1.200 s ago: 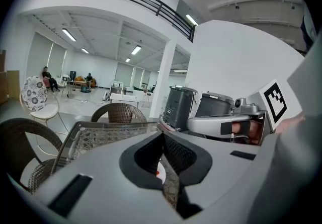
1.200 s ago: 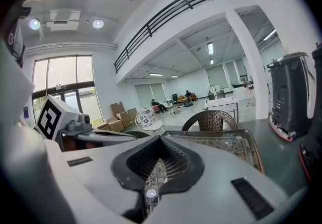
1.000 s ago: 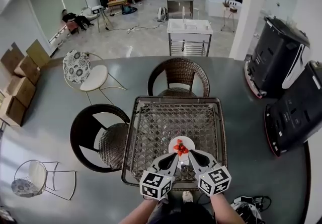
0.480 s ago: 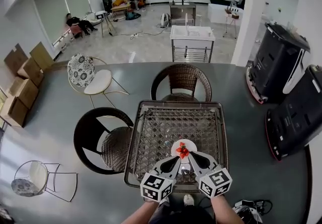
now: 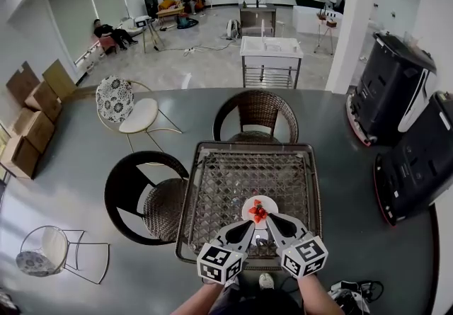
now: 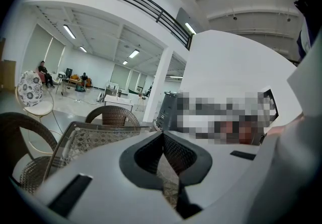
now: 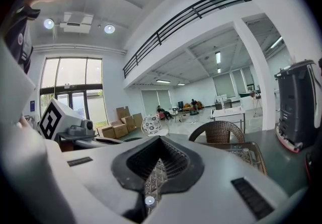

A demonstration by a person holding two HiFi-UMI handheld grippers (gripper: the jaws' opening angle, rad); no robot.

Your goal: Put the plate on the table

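The left gripper [image 6: 162, 136] is pressed shut, its tips meet, and nothing is in it. The right gripper [image 7: 160, 138] is the same, shut and empty. Both point at the near edge of the plate [image 5: 260, 200]. I cannot tell if they touch it. The plate lies flat on the table [image 5: 248, 145], close to the front side. It is round, so no side is longer. Red food [image 5: 258, 212] sits on it.

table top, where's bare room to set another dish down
Free: the far half of the table, toward the wicker chair, and its left side by the dark chair. Crowded: the near edge, where the plate of red food sits right at the left tongs and right tongs.
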